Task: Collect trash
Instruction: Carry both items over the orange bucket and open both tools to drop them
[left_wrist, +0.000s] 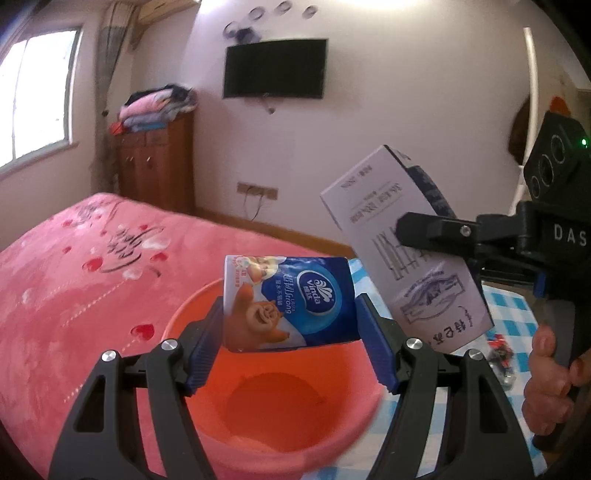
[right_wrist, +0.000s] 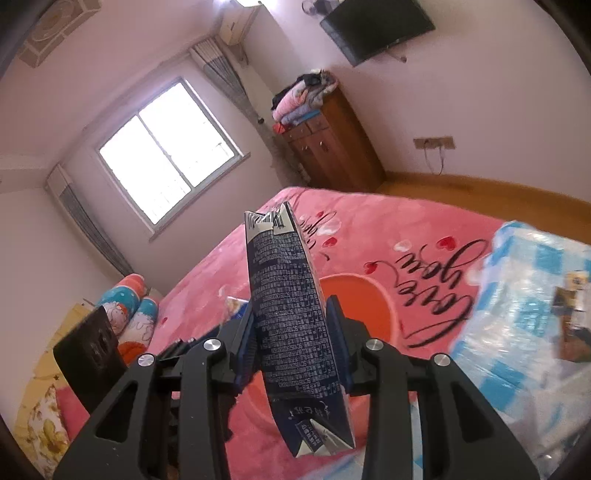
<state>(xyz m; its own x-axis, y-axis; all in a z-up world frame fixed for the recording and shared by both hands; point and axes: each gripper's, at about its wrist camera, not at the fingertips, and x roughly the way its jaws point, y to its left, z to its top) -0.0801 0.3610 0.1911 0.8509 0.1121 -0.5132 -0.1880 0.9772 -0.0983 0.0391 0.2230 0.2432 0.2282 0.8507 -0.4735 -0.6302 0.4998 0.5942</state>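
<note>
Hovering over the orange bucket (left_wrist: 280, 406), left hand-held gripper (left_wrist: 291, 332) clamped on a blue tissue pack (left_wrist: 291, 302), right hand-held gripper (right_wrist: 291, 332) closed on a flattened milk carton (right_wrist: 291, 317) just right of the bucket, pink bed (left_wrist: 74, 277) left of the bucket, checked tabletop (left_wrist: 513, 314) on its right.

Blue tissue pack (left_wrist: 291, 302), orange basin (left_wrist: 280, 398), pink bedspread (left_wrist: 74, 288) with seemingly red hearts.

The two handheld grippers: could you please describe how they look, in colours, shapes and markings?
Both are matte black plastic linkages with triangular cut-outs and silver pivot screws. The left gripper and right gripper carry ribbed blue finger pads. Seen from the left wrist, the right unit's body reads "DAS" in white, shows circular dials and a green light. A bare hand holds its grip; no sleeve or cables show.
</note>
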